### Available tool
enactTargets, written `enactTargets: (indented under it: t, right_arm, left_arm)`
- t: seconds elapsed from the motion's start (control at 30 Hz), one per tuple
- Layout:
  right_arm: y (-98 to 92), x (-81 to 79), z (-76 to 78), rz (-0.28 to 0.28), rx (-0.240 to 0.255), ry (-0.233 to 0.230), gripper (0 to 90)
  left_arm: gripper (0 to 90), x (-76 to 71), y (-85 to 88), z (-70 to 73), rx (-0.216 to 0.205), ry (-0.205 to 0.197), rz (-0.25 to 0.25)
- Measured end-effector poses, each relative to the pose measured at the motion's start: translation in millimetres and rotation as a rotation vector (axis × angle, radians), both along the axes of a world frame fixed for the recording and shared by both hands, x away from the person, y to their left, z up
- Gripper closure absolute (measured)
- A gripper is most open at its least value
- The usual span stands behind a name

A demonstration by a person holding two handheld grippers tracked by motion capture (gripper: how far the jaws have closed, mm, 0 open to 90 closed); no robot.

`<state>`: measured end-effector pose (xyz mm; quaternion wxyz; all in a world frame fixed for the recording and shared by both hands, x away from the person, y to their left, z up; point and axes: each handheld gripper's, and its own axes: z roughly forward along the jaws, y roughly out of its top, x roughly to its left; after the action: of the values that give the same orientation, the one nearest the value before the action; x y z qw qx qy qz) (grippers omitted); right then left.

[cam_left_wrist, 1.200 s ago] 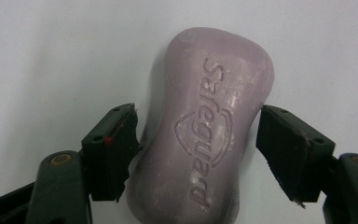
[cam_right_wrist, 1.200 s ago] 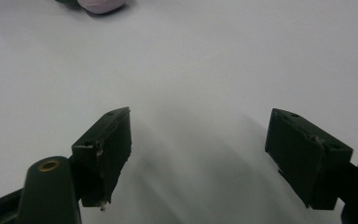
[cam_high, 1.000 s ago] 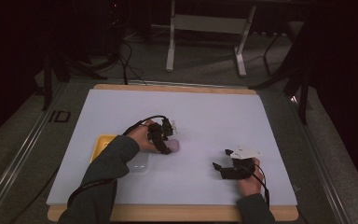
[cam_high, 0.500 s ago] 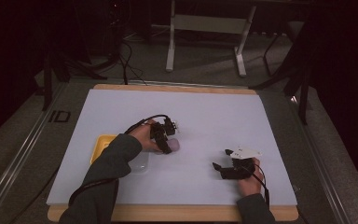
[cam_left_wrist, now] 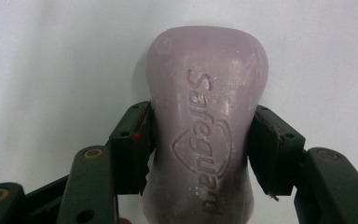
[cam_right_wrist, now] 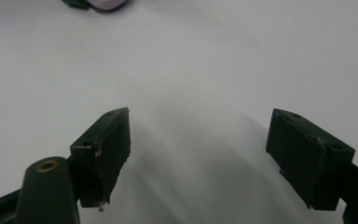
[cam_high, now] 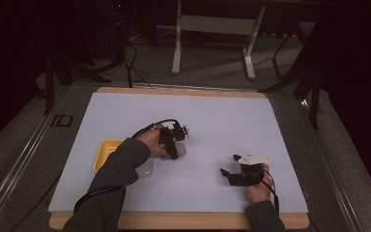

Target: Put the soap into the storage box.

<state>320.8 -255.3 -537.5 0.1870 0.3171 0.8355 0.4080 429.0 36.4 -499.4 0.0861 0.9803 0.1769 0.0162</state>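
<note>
Two tongs: one in each hand.
Left tongs (cam_left_wrist: pixel 200 154): just squeezed onto the soap (cam_left_wrist: pixel 205 121).
Right tongs (cam_right_wrist: pixel 198 158): wide apart, nothing inside, at 4 o'clock from the soap.
Yellow dish (cam_high: pixel 107 151): 9 o'clock of the soap.

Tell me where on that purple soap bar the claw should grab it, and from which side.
Grip the soap bar across its narrow waist, coming along its length from the end. The sides pinch inward there, so the pads seat in the hollows, as the left claw shows.
</note>
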Motion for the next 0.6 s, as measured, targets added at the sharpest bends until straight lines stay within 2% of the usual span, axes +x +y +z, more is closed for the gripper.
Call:
enactTargets:
  t: [0.17, 0.33, 0.6]
  right_arm:
    - [0.0, 0.0, 0.0, -0.001, 0.000, 0.001, 21.4]
    - [0.4, -0.1, -0.1, -0.001, -0.003, 0.001, 21.3]
    - [0.4, 0.1, -0.1, 0.000, -0.003, 0.001, 21.4]
  left_arm:
    - [49.1, -0.3, -4.3, 1.4, 0.035, 0.008, -0.006]
    - [49.5, 0.5, -8.9, 2.1, 0.070, 0.017, -0.007]
    - [49.9, 1.4, -10.8, 2.6, 0.085, 0.020, -0.037]
